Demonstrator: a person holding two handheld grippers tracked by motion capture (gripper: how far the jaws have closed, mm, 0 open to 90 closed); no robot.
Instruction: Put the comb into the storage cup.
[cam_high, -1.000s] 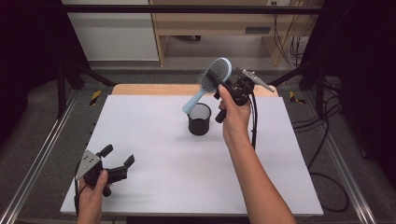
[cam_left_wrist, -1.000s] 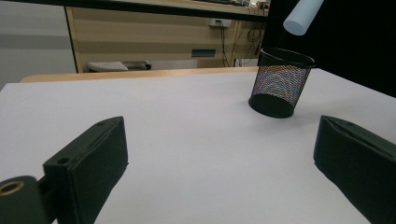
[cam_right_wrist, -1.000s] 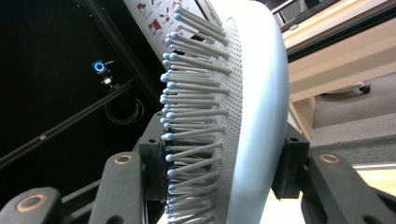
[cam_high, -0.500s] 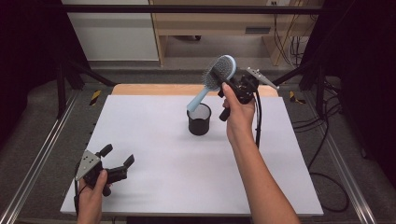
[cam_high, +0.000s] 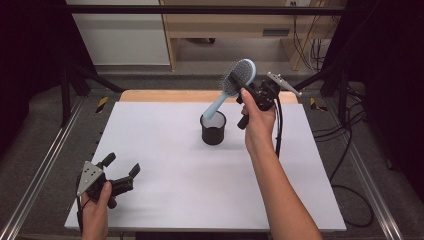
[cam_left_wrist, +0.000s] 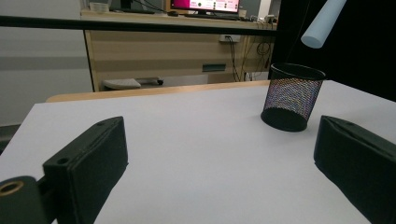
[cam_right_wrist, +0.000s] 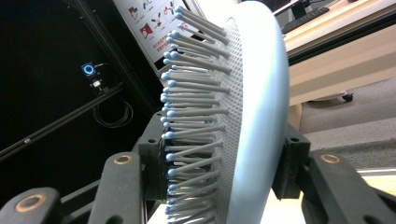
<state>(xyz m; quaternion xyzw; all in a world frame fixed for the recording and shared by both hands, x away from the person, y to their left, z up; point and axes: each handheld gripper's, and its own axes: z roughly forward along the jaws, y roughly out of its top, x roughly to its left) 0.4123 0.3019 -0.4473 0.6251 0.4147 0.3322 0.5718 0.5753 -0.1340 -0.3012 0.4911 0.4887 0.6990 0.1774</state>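
Note:
A light blue hairbrush (cam_high: 239, 75) is clamped by its bristled head in my right gripper (cam_high: 245, 90), which is shut on it above the back of the white table (cam_high: 165, 150). The brush tilts, with its handle tip (cam_high: 209, 112) hanging just above the rim of a black mesh cup (cam_high: 213, 130). In the right gripper view the brush head (cam_right_wrist: 252, 107) sits between both jaws. My left gripper (cam_high: 122, 164) rests open and empty near the front left corner. From the left gripper view I see the cup (cam_left_wrist: 293, 98) and the handle tip (cam_left_wrist: 322, 25) over it.
A wooden strip (cam_high: 165, 95) runs along the table's far edge. Metal rails (cam_high: 45, 165) flank the table on both sides. Cables (cam_high: 345, 150) trail on the floor at the right. A wooden bench (cam_high: 235, 30) stands behind.
The right gripper and the brush have shifted slightly up and to the right, with the handle tip staying over the cup. The left gripper has not moved.

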